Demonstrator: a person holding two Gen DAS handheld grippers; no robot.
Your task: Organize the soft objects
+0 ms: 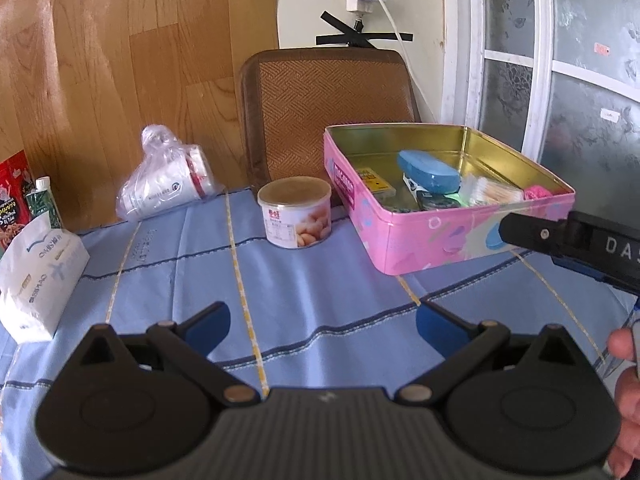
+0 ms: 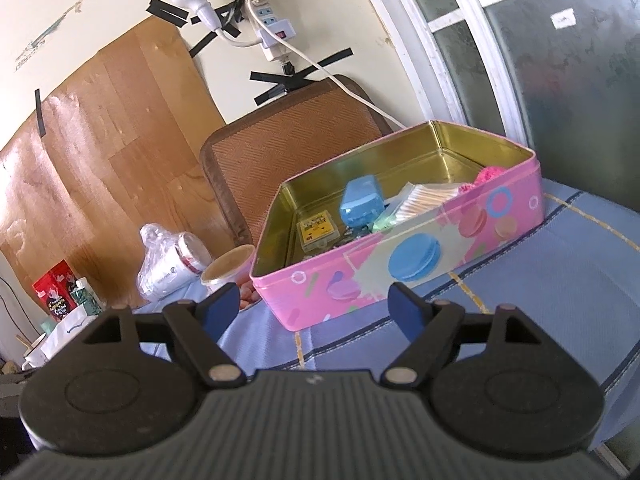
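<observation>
Pink tin (image 1: pixel 432 236) stands open on the desk (image 1: pixel 304 304), far right, holding a blue case (image 1: pixel 428 170) and a pink fluffy item (image 1: pixel 534 193). Left gripper (image 1: pixel 322 322) and right gripper (image 2: pixel 314 306) are both wide open, holding nothing.

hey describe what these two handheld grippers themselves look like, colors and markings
Both the left gripper and right gripper are matte black plastic with ribbed bodies, round hubs, silver pivot pins and blue fingers. White lettering "DA" shows on the right one's side in the left view.
</observation>
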